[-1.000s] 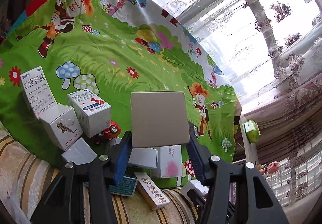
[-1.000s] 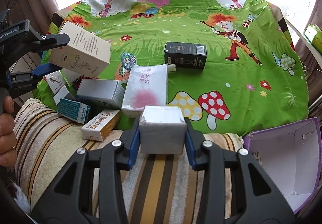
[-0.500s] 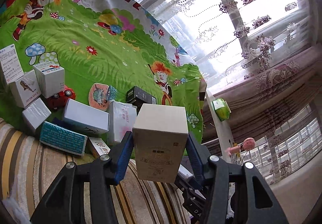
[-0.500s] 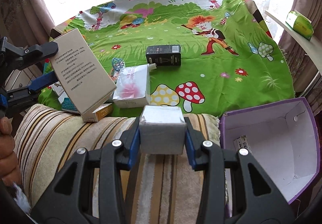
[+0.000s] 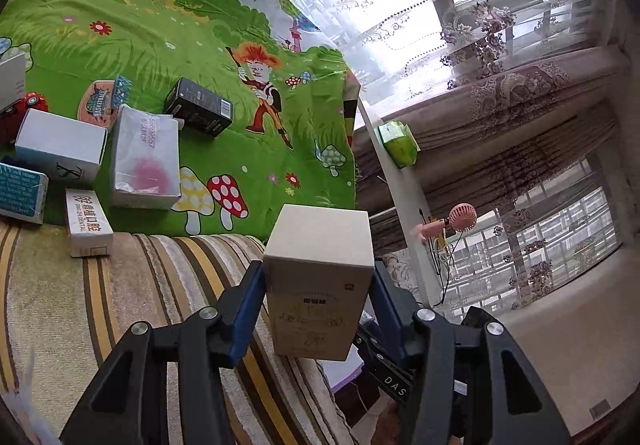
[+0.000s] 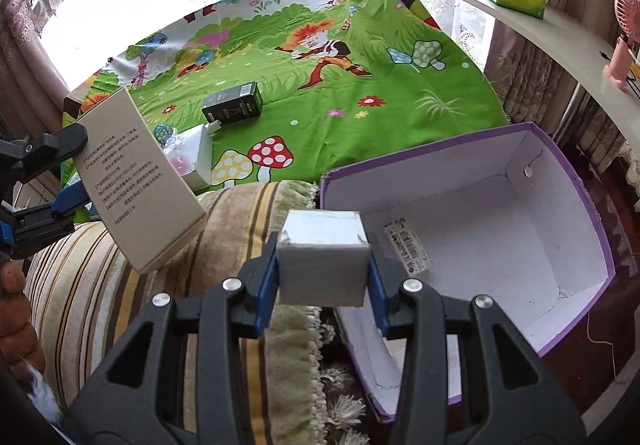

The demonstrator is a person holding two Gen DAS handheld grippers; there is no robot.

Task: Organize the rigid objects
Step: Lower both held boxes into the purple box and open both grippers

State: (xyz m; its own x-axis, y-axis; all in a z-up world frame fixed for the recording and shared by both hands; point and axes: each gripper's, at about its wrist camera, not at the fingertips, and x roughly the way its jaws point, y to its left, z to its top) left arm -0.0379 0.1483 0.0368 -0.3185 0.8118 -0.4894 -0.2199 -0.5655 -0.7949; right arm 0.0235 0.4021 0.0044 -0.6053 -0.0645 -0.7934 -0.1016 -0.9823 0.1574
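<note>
Over the near rim of the purple-edged storage box (image 6: 576, 185), a small grey carton (image 6: 322, 265) sits clamped in the right claw (image 6: 323, 277), swung there from above the striped blanket (image 6: 132, 285) a second ago. At nine o'clock, the left claw (image 5: 316, 309) grips a tall beige carton (image 5: 316, 285), also nearing. Both drops look imminent; other boxes wait on the green cartoon sheet (image 6: 340, 101).

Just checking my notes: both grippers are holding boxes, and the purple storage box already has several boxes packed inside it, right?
Not quite. The right wrist view shows the purple storage box holds no boxes, only a label stuck to its floor. The rest stands: the left gripper holds a beige carton, the right gripper a small grey box.
</note>
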